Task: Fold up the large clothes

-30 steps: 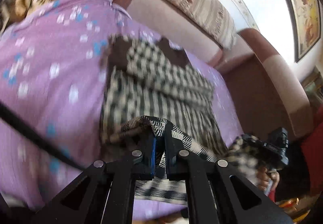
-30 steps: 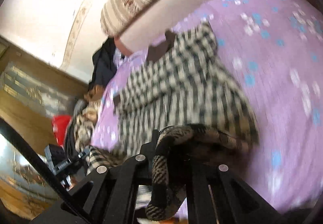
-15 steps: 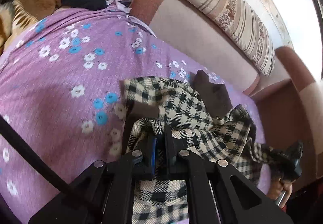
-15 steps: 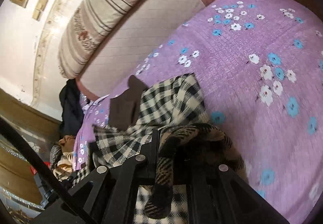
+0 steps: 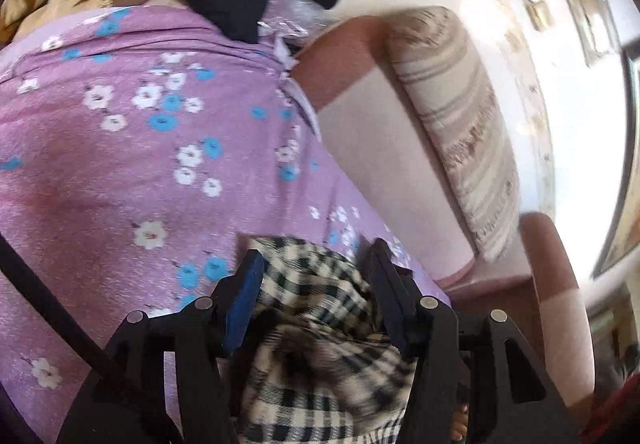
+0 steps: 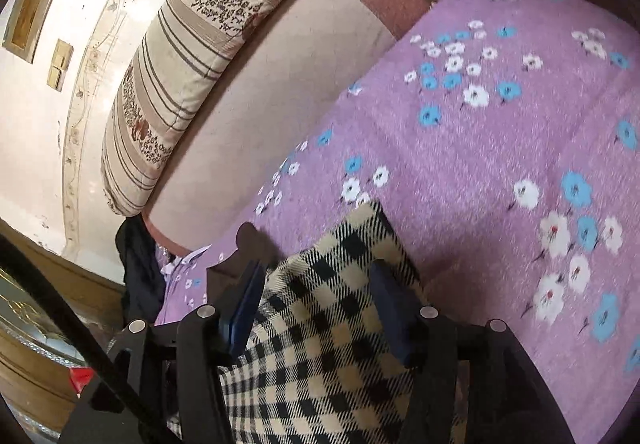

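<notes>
Currently left gripper (image 5: 316, 264) and right gripper (image 6: 318, 272) both spread open over checked garment (image 6: 340, 324), gripping nothing. Advise: withdraw straight, avoid snagging fold on floral cover (image 6: 500, 148).

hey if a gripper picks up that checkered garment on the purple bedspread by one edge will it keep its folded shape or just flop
Likely flop: the checkered garment already lies in soft rumples between the open right gripper. It looks like thickish woven cloth, so probably some weight, and layers may slide apart. The textured purple bedspread would probably drag on it when pushed, bunching it.
</notes>
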Demonstrator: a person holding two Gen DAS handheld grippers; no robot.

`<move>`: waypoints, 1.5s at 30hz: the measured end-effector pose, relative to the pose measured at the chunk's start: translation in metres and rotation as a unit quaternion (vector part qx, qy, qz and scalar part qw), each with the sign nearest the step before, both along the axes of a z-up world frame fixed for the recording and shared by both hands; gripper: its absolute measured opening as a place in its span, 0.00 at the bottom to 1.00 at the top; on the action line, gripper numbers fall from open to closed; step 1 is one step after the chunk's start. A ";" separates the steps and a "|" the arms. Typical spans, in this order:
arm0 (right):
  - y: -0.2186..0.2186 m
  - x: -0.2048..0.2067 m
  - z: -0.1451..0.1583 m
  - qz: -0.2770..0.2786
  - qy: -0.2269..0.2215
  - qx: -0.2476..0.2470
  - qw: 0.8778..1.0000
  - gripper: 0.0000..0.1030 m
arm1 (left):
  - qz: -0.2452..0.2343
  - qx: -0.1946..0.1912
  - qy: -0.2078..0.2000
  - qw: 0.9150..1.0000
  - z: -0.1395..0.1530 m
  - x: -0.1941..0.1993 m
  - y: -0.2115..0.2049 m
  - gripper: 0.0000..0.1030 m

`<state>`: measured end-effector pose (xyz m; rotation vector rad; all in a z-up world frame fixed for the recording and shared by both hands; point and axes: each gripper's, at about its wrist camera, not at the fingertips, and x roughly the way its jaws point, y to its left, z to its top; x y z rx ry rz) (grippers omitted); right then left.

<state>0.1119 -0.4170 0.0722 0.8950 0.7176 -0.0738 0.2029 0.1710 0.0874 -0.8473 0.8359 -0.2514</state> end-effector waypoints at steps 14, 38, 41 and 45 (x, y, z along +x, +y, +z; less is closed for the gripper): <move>0.082 -0.003 0.029 0.098 0.003 -0.113 0.989 0.58 | -0.054 0.186 0.004 0.981 0.015 -0.029 -0.026 0.66; 0.164 -0.036 -0.018 0.217 0.093 -0.265 0.935 0.55 | -0.169 0.331 0.038 0.928 -0.027 -0.084 -0.035 0.46; 0.156 -0.046 -0.002 0.199 0.081 -0.265 0.940 0.55 | -0.159 0.318 0.024 0.934 -0.014 -0.093 -0.035 0.46; 0.165 -0.070 0.016 0.210 0.055 -0.248 0.944 0.55 | -0.181 0.319 -0.023 0.930 0.003 -0.117 -0.051 0.46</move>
